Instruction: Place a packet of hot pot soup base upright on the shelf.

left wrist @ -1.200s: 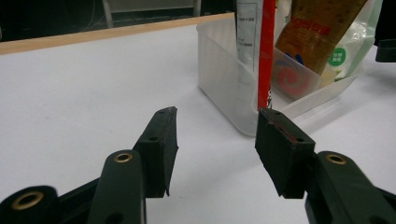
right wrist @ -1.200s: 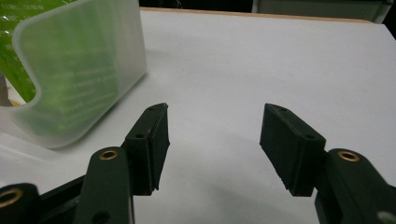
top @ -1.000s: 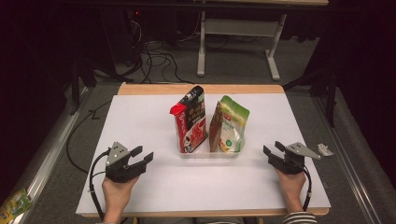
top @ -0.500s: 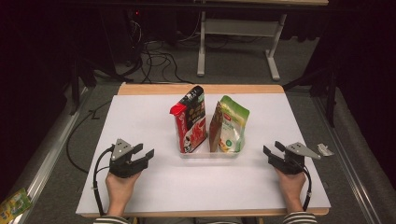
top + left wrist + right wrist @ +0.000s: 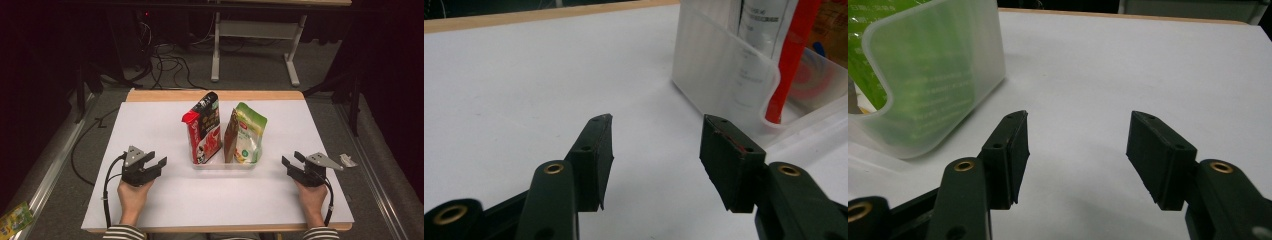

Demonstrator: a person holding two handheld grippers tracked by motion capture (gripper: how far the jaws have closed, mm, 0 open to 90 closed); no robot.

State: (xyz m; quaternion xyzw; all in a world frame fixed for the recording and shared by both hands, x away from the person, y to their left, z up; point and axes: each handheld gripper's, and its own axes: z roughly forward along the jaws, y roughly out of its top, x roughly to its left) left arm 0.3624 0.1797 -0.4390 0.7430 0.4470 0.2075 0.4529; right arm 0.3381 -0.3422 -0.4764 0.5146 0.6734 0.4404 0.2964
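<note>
A clear plastic bin (image 5: 222, 164) stands mid-table on the white sheet. Upright in it are a red and black pouch (image 5: 204, 129) on the left and a green pouch (image 5: 247, 134) on the right. My left gripper (image 5: 156, 158) rests low over the sheet to the left of the bin, open and empty, jaws pointing toward it. The left gripper view has its jaws (image 5: 656, 135) apart over bare sheet, with the bin (image 5: 719, 65) and the pouch's red edge (image 5: 791, 55) ahead to the right. My right gripper (image 5: 291, 158) sits right of the bin, open and empty (image 5: 1078, 132), with the bin (image 5: 938, 75) ahead to its left.
The white sheet (image 5: 150, 125) covers the wooden table, whose far edge (image 5: 215, 95) shows bare wood. A small white scrap (image 5: 347, 161) lies by the right gripper. On the floor are a green packet (image 5: 15, 217), cables (image 5: 165, 60) and a desk frame (image 5: 255, 30).
My left gripper has sunk a little toward the sheet and shifted slightly forward. The right gripper and both pouches have stayed put.
</note>
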